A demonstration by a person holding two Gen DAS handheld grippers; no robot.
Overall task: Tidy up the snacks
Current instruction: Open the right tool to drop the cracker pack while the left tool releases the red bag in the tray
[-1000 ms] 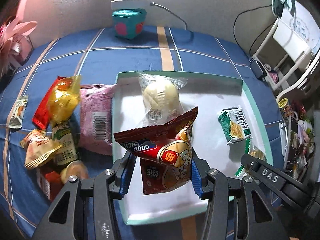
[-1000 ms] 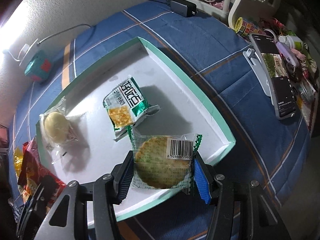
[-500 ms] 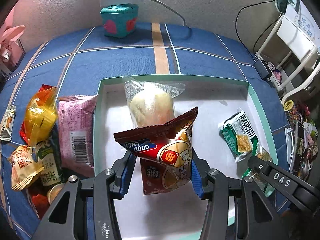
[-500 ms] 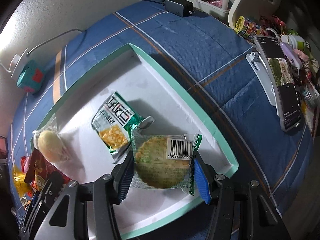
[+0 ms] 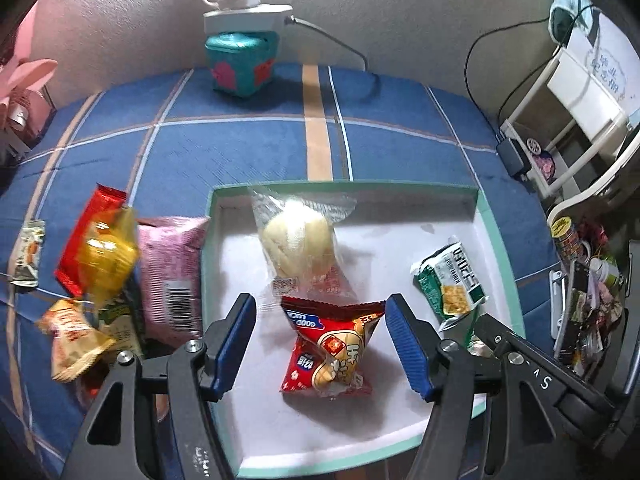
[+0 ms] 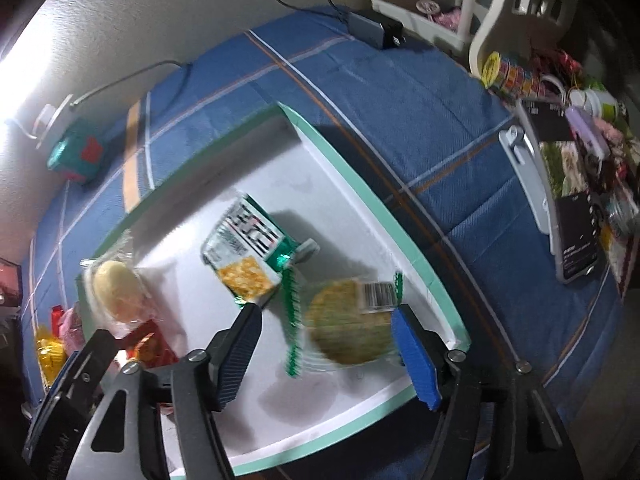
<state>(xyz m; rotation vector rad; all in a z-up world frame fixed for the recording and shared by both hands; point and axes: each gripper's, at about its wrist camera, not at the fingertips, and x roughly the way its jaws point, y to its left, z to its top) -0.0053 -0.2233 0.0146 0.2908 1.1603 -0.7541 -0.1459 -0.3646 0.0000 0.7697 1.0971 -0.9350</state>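
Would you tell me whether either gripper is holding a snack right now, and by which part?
Neither holds anything. The left gripper is opening, clear of the red snack bag; the right gripper is opening, and the round cracker packet is dropping into the tray.

Inside the white tray with the mint-green rim (image 5: 498,240), the red snack bag (image 5: 332,350) lies crumpled near the front, clear of both blue pads. Just behind it rests a pale bun in clear wrap (image 5: 298,236). At the right side lies the green cracker packet (image 5: 450,280), and beside that the round biscuit in clear wrap (image 6: 350,326), motion-blurred.
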